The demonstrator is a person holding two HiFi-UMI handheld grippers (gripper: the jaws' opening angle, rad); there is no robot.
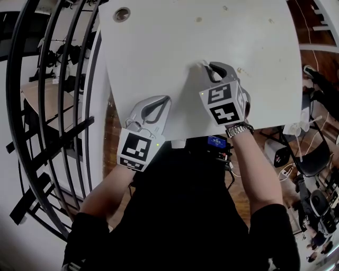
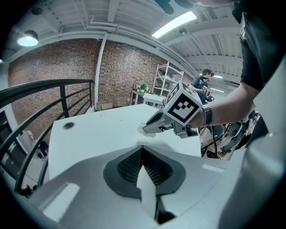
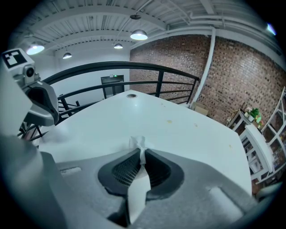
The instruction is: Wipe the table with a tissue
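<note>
Nearest, at about 7 o'clock and over the near edge of the counter (image 1: pixel 159 47), the left hand-held gripper (image 1: pixel 166 99) is being held with its jaws clenched together on nothing. It is probably being parked low and aside so that the wiping path is being left free.

Further in, toward 1 o'clock, the right hand-held gripper (image 1: pixel 207 65) is being clamped on the tissue (image 1: pixel 203 63). A small wad of it is being pushed out past the jaw tips, on or just above the white top; contact cannot be settled. The pinch at the very tips is judged to be chosen so that paper, not plastic, is being drawn over the surface.

Yellowish specks (image 1: pixel 242 70) are lying just at 3 o'clock of that gripper and more marks (image 1: pixel 198 19) toward 12 o'clock, so the wiping is judged unfinished.

Open room is being offered mostly from 10 to 12 o'clock, up to the round cable hole (image 1: pixel 121 14) in the far left corner. At 9 o'clock the counter edge is being closely flanked by a black railing (image 1: pixel 58 79), and at 3 o'clock it is dropping away to the floor, so strokes there are calling for restraint.
</note>
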